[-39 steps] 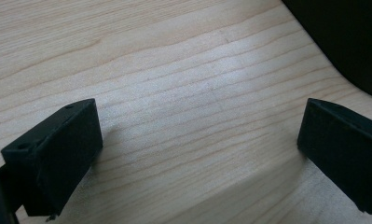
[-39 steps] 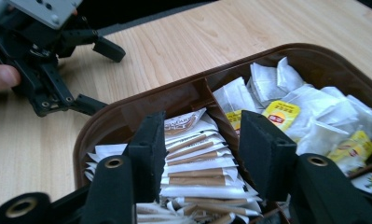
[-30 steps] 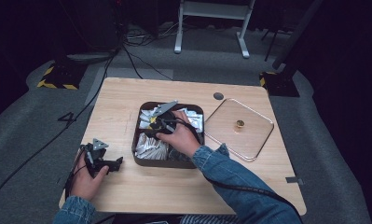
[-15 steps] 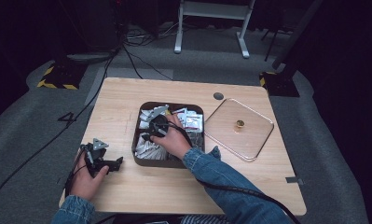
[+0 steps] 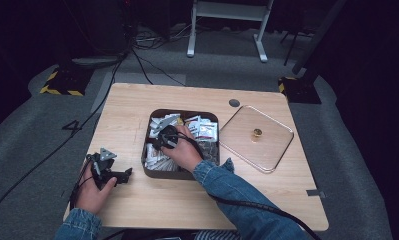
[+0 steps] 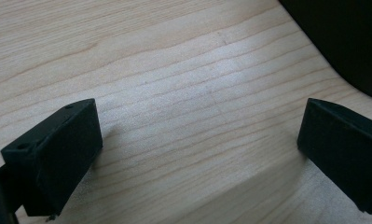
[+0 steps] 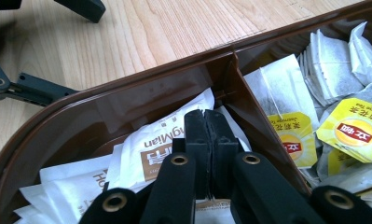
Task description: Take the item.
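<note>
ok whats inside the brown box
The brown box has a divider. One side holds white sachets, where the shut right tongs sit; the other holds tea bags with yellow tags. Lower layers and the box floor are covered.

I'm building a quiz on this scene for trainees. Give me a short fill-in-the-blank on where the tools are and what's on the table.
1. The right tool has its jaws ____ above the white sachets in the brown box.
2. The left tool rests on the wooden table with its jaws ____.
3. The clear lid lies to the ____ of the box, in the high view.
4. The yellow-tagged tea bags sit across the ____ from the sachets.

Missing words: shut; open; right; divider
</note>
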